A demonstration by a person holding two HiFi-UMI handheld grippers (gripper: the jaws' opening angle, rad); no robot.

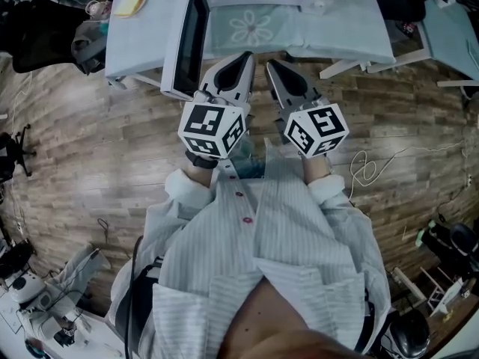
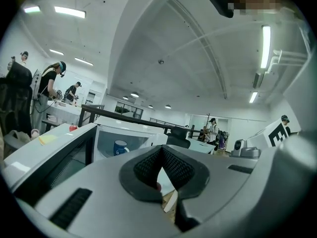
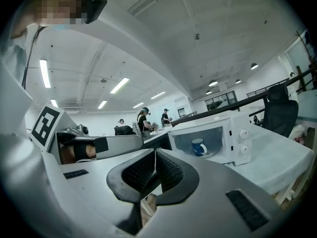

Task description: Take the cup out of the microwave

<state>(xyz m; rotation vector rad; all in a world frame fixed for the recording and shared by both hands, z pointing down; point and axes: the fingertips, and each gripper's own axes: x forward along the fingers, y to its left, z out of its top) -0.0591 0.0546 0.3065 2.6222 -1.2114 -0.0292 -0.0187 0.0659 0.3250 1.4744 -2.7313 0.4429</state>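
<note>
Blue cup (image 3: 199,146) is left standing inside the microwave (image 3: 233,138), whose door (image 1: 185,43) is swung open for access. Left gripper (image 1: 241,58) and right gripper (image 1: 272,66) are held side by side short of the opening, jaws closed together, nothing gripped.
</note>
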